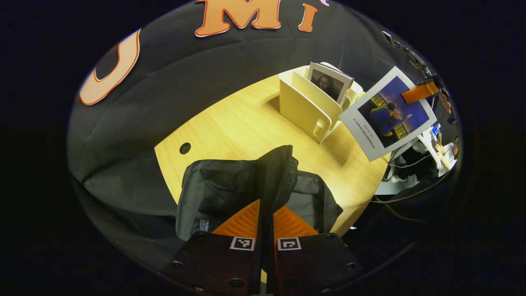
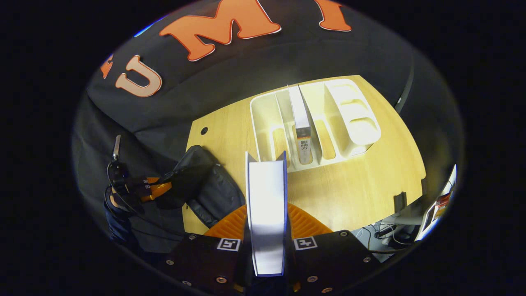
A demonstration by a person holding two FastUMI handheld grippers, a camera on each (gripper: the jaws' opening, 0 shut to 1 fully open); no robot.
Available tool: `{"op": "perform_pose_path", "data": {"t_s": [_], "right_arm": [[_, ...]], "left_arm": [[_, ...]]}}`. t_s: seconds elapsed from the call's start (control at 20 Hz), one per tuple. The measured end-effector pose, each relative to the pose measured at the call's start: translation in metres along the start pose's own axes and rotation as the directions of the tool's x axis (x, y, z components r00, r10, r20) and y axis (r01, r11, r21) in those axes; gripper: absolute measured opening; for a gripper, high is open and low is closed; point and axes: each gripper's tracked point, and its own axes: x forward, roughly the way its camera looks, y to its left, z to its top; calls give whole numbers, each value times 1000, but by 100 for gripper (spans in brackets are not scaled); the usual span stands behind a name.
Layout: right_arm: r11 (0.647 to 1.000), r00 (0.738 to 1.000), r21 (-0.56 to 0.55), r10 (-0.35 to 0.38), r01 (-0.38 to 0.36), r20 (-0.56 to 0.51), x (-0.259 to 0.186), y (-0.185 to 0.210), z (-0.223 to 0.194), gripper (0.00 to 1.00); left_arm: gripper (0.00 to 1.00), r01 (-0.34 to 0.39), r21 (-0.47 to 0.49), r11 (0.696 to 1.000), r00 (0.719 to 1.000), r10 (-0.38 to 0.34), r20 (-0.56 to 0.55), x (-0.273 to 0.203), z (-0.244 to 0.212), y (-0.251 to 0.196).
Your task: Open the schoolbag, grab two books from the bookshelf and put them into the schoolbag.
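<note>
Gripping schoolbag (image 1: 230, 185) flap edge: left claw (image 1: 266, 213), over bench (image 1: 246, 123). Clamping blue-covered book (image 2: 266, 213): right claw (image 2: 267, 224). Left gripper view adds cover; right gripper view, bookshelf (image 2: 267, 119) slots, remaining book (image 2: 302, 131).

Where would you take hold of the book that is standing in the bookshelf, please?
Grip the book by its upper edge, coming from above: it stands upright between dividers of the bookshelf, so only its top and spine are free.
</note>
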Motion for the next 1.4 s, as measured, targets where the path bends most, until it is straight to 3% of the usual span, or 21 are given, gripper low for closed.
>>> {"op": "perform_pose_path", "data": {"t_s": [0.3, 0.55, 0.9, 1.1, 1.2, 1.4], "right_arm": [[987, 988, 34, 153, -154, 32, 22, 42, -33, 33], [951, 958, 121, 283, -286, 38, 61, 88, -50, 31], [914, 931, 175, 360, -366, 67, 131, 141, -59, 31], [874, 905, 233, 412, -426, 108, 154, 170, -60, 31], [871, 906, 248, 407, -424, 119, 171, 179, -63, 31], [805, 890, 381, 429, -454, 153, 195, 199, -60, 30]], "left_arm": [[6, -1, -19, 1000, 1000, 1, 13, 1, -5, -10], [6, -16, -43, 999, 999, 18, 31, 0, -6, -12], [6, -21, -69, 997, 996, 27, 86, -1, -7, -21], [6, -37, -100, 994, 994, 48, 101, -1, -7, -21], [6, -34, -113, 993, 992, 47, 115, -1, -4, -27], [6, -27, -127, 992, 986, 48, 162, -2, 3, -35]]}}
